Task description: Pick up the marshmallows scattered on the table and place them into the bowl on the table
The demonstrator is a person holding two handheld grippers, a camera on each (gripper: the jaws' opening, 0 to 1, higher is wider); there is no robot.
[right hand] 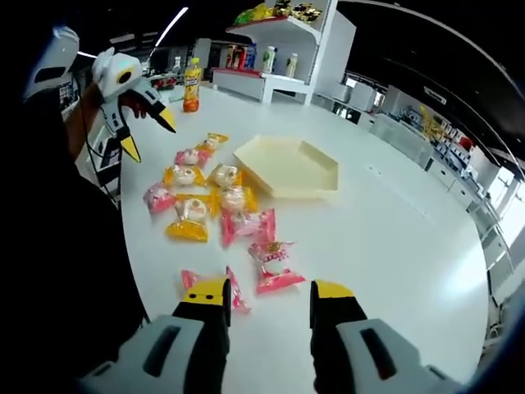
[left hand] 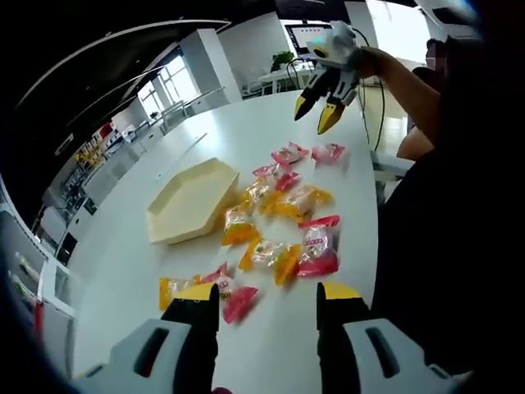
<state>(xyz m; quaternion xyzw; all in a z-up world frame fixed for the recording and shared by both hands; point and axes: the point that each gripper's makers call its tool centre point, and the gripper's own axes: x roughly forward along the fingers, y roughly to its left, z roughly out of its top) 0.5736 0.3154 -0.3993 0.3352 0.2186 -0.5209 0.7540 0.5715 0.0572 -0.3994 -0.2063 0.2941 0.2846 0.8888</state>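
Several pink and yellow marshmallow packets [left hand: 287, 201] lie scattered on the white table, just right of a cream hexagonal bowl [left hand: 190, 201]. My left gripper [left hand: 269, 295] hovers open above the near end of the pile, with a pink packet [left hand: 236, 300] beside its left jaw. My right gripper [left hand: 316, 115] hangs open past the far end of the pile. In the right gripper view, the right gripper [right hand: 269, 291] is open over a pink packet [right hand: 273, 264]. The bowl [right hand: 287, 167] lies beyond the packets [right hand: 205, 193], and the left gripper [right hand: 150, 135] is open at the upper left.
An orange bottle [right hand: 192, 84] stands at the far end of the table, with white shelves [right hand: 279, 49] of goods behind it. The table edge [left hand: 373, 205] runs close along the packets, next to the person's dark clothing. A hand [left hand: 373, 61] holds the right gripper.
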